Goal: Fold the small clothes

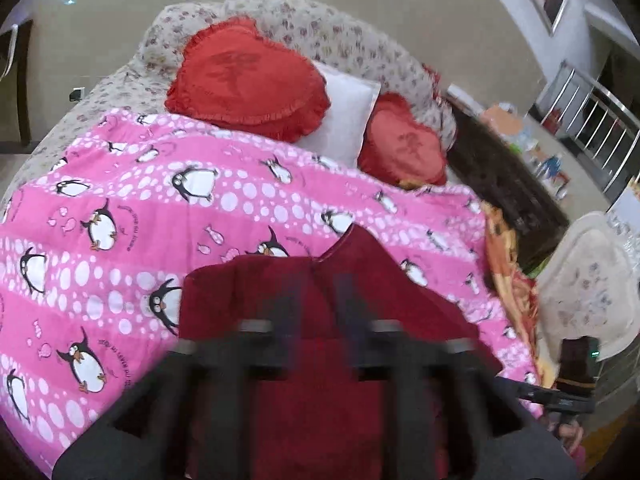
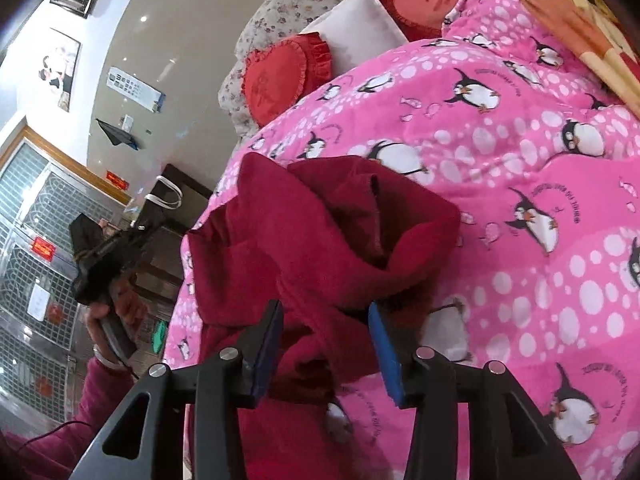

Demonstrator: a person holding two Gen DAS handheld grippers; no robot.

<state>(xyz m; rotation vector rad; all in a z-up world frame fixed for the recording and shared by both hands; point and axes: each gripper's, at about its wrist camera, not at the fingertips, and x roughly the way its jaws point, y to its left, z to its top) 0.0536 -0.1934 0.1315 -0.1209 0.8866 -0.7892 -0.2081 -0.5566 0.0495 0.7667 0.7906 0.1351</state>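
Garment (image 2: pixel 320 240) between parted right fingers (image 2: pixel 384 340).

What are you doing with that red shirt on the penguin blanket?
A person is folding a small dark red garment that lies on the pink penguin blanket on a bed. They hold a hand-held gripper in each hand. The right hand-held gripper is open, its blue pads on either side of a bunched part of the cloth. The left hand-held gripper is over the garment too, but it is too blurred to tell if it is gripping. The garment is still rumpled, not neatly folded.
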